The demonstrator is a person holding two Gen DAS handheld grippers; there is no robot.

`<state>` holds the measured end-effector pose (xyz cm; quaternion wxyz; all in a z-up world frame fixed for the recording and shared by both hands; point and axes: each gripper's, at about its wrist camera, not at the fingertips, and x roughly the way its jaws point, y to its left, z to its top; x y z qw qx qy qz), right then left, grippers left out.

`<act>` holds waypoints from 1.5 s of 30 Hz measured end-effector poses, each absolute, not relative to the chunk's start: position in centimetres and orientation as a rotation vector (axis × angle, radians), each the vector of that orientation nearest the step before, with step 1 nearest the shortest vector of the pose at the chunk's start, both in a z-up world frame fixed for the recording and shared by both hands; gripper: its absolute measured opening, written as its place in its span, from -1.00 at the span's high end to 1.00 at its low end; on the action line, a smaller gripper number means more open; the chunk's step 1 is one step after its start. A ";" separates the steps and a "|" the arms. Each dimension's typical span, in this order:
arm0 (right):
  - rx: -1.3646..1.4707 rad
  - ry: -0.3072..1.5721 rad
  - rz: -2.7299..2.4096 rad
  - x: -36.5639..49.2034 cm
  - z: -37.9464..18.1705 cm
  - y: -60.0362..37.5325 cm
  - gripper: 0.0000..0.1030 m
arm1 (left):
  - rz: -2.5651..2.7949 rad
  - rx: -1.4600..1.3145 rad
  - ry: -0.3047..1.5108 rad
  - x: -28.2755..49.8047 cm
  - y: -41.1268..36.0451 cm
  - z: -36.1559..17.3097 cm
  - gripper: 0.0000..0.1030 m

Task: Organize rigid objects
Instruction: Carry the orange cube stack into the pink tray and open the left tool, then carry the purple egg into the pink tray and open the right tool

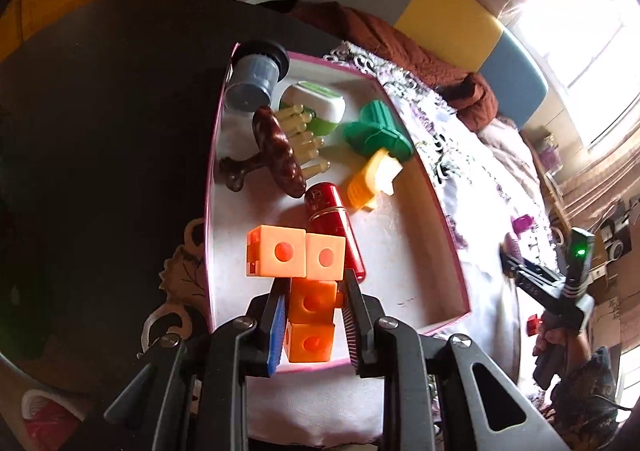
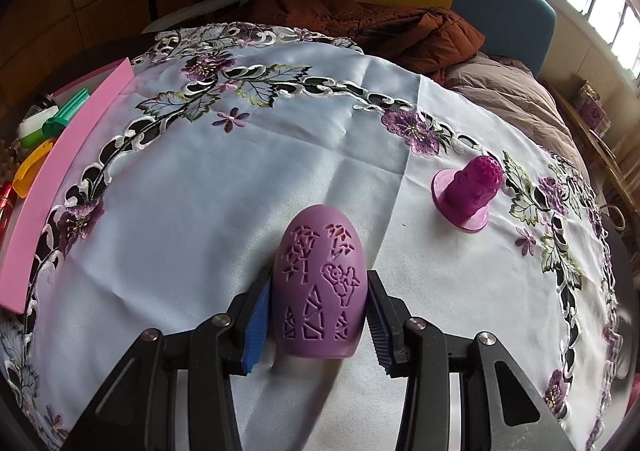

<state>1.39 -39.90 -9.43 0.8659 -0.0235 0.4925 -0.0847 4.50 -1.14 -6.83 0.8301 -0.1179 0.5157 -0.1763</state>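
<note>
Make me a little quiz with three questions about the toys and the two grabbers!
1. True or false: the left gripper holds the orange block piece over the pink box.
2. What does the right gripper hold?
A. a green clip
B. the purple egg-shaped shell
C. a red tube
3. Fill in: the magenta figure lies on the ____, outside the box.

Key:
1. true
2. B
3. tablecloth
</note>
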 end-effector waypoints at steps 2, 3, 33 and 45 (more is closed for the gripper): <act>-0.052 1.031 -0.179 1.4 -9.4 -39.9 0.14 | -0.360 -0.221 1.099 5.0 -1.6 -7.3 0.52; -0.054 1.031 -0.180 1.4 -9.5 -39.9 0.14 | -0.350 -0.216 1.095 5.2 -1.8 -7.6 0.53; -0.067 1.028 -0.183 1.3 -9.5 -39.8 0.15 | -0.263 0.030 0.913 2.5 -4.1 -4.7 0.47; -0.032 1.073 -0.255 1.7 -9.1 -39.4 0.15 | -0.278 -0.006 0.904 2.2 -3.2 -4.5 0.47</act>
